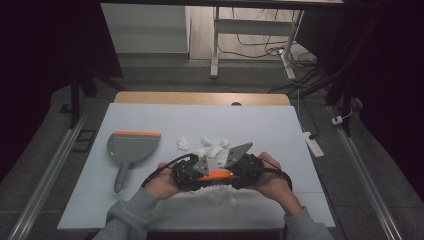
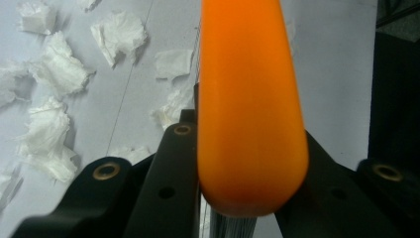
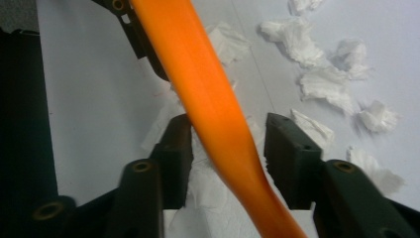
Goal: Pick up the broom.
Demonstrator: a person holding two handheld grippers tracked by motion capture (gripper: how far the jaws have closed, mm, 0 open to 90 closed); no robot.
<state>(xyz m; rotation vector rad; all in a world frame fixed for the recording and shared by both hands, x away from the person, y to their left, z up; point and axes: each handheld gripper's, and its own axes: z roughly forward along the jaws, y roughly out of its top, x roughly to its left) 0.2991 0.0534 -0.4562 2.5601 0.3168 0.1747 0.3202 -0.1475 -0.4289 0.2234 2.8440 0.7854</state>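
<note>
Left gripper: jaws clamped on the thick rounded end of the orange plastic brush handle, one black jaw pressed against each flank in the left gripper view. Grey bristles show just under the handle end at the bottom of that view.

Right gripper: jaws stand apart around the thinner stretch of the same handle. The left-hand jaw lies against or just beside the handle; a visible gap remains at the other jaw, so no clamp.

High view: the brush is held level between the two grippers, just above the near part of the white tabletop, over a small heap of torn white paper scraps. More scraps lie scattered just beyond the grippers. A grey plastic dustpan with an orange front edge lies flat to the left, well apart from the brush, handle pointing to the near edge.
</note>
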